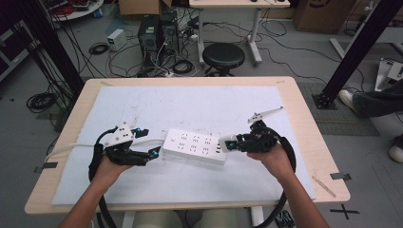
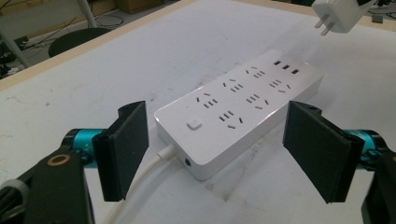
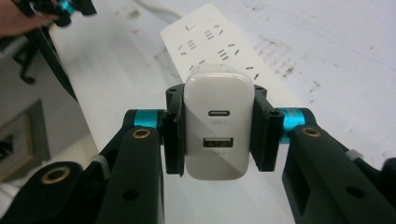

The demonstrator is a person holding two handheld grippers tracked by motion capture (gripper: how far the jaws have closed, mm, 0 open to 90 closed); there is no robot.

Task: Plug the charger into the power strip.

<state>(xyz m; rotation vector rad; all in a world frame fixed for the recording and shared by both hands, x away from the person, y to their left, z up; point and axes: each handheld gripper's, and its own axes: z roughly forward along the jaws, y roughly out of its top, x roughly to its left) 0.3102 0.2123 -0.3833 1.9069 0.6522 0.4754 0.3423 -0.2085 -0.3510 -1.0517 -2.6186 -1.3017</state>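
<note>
Right gripper (image 3: 217, 135) is pinching charger (image 3: 217, 126); left gripper (image 2: 224, 154), jaws spread, is straddling power strip (image 2: 243, 109). Clamp strip, align prongs w/ slots, push straight.

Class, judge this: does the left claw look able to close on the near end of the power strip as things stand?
Probably yes: the left claw stands open with the power strip end between its jaws, only the strip's cord nearby.
</note>
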